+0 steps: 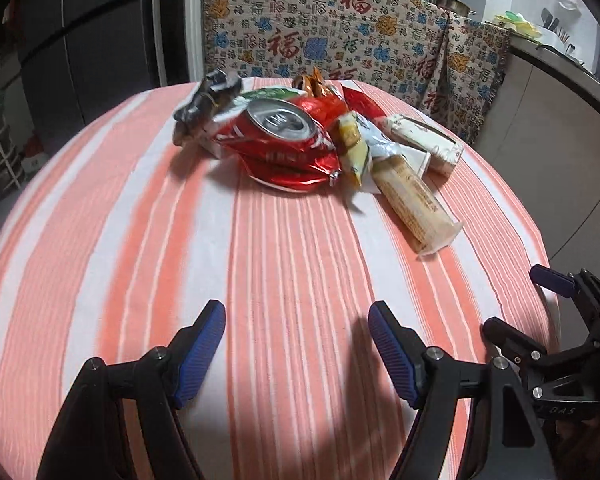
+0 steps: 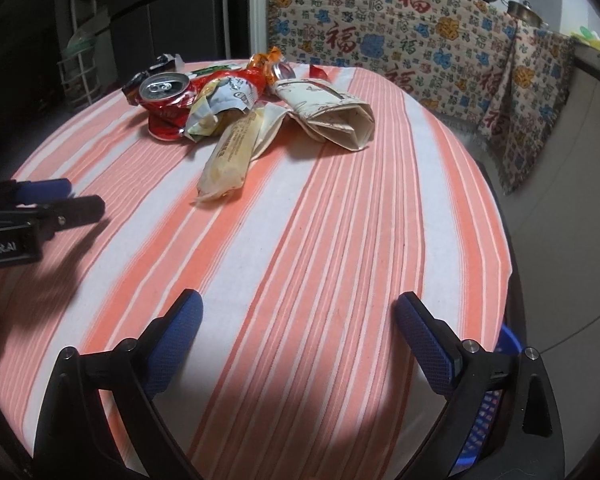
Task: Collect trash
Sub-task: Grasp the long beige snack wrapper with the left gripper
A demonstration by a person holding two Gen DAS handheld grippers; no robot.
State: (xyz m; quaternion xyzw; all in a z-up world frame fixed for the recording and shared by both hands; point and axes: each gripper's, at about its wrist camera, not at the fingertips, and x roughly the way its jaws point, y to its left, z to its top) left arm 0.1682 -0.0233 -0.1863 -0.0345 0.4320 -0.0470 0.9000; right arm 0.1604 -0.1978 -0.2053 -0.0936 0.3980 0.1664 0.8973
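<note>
Upper centre, one crushed red can [image 1: 278, 132] topped a wrapper pile; both tools, left gripper [image 1: 296, 354] and right gripper [image 2: 298, 350], gaped empty.

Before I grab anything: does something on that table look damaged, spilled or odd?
The red soda can is crushed and lies tilted in the pile, open top showing; no spill is visible on the striped tablecloth. The cream carton is flattened and folded. One long beige wrapper sticks out toward the grippers. Otherwise just heaped trash.

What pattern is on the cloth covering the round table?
Orange and white stripes on the tablecloth, running toward the trash pile; clearest in the right wrist view.
</note>
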